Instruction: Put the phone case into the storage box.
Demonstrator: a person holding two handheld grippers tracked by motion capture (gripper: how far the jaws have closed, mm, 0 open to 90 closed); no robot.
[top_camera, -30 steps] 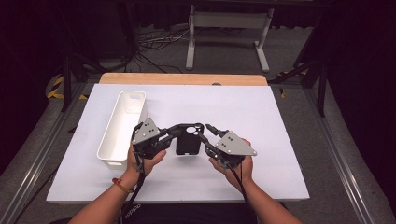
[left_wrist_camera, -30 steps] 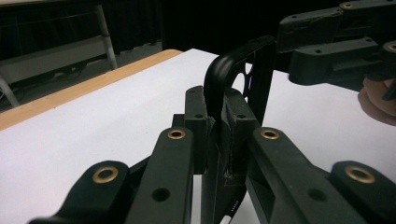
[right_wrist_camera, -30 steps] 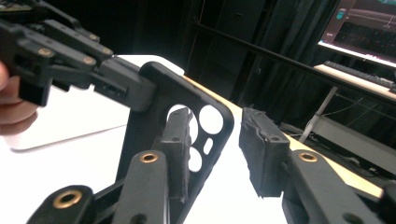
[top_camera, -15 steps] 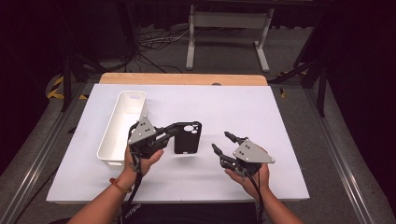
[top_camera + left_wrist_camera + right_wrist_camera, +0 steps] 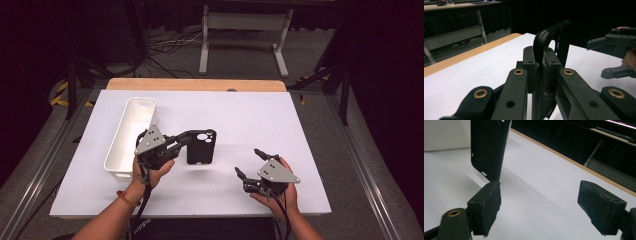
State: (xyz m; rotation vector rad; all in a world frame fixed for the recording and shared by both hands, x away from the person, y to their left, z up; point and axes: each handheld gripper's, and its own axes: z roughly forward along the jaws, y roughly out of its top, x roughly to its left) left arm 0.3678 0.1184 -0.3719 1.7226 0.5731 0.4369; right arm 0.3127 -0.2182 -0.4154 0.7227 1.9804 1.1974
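Observation:
A black phone case (image 5: 202,147) with a camera cutout hangs just above the white table (image 5: 250,120). My left gripper (image 5: 184,140) is shut on the case's left edge. In the left gripper view the pads (image 5: 550,67) pinch the rim of the case (image 5: 554,35), which stands on edge. My right gripper (image 5: 248,162) sits low near the front right, apart from the case. Its jaws have just been opening, and nothing lies between them. The right gripper view shows the case (image 5: 487,147) beyond the open gripper (image 5: 539,205).
A long white bin (image 5: 120,145) lies left of the case, close to my left hand. A wooden strip (image 5: 195,84) runs along the table's far edge. Behind it stands a metal stand (image 5: 242,22) among cables on the floor.
My right gripper has let go of the case, opened its jaws and drawn back toward the front right. The left gripper keeps the case and has hardly moved.

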